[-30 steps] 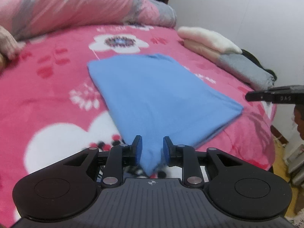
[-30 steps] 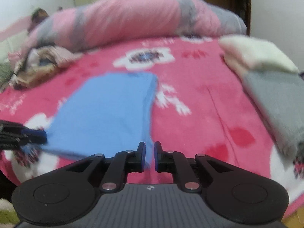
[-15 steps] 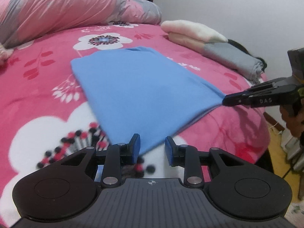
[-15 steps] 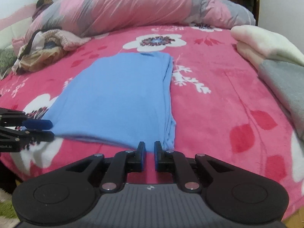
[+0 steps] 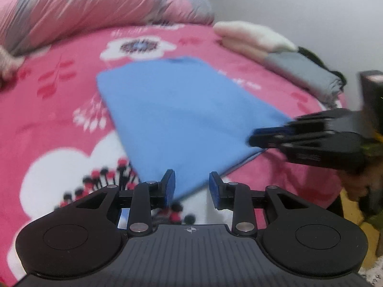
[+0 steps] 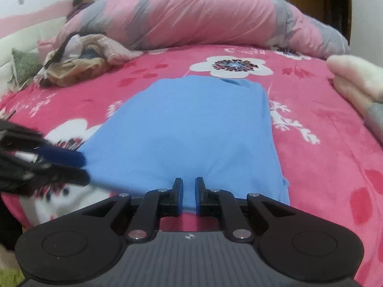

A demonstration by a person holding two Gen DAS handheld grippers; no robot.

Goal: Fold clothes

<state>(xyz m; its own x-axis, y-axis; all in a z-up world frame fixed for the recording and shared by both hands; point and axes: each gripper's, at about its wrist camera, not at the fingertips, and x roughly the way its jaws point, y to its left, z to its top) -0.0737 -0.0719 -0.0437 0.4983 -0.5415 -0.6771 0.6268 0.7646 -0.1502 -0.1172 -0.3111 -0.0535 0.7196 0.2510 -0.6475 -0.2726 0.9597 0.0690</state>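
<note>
**Blue shirt on the bed: soft, light, take it by the near corners**

Bedroom. Bed (image 6: pixel 323 148) under a pink fleece cover with big white flowers; rolled pink-and-grey quilt (image 6: pixel 191 21) along the far side, loose heap of clothes (image 6: pixel 79 64) at far left, folded stack (image 5: pixel 275 55) by the wall on the right.

Shirt (image 6: pixel 191 129): lying flat mid-bed, already folded to a long rectangle, near hem at the bed's front edge.

Left gripper (image 5: pixel 192 186): fingers parted, near left corner of the shirt lying in the gap, pads not pressing on it. Right gripper (image 6: pixel 189 197): fingers nearly together but a gap shows; near hem sits just at the tips, no pinch visible.

Handling, as judged:
- Thin knit, light, limp. It will sag and drape once lifted; no stiffness to carry a fold.
- Stacked layers at the right edge may slide apart if only the top one is caught.
- Fleece beneath looks grippy, so dragging may ruck it.

Best hold: both near corners, pinching through all layers, then lift evenly toward the far end.
</note>
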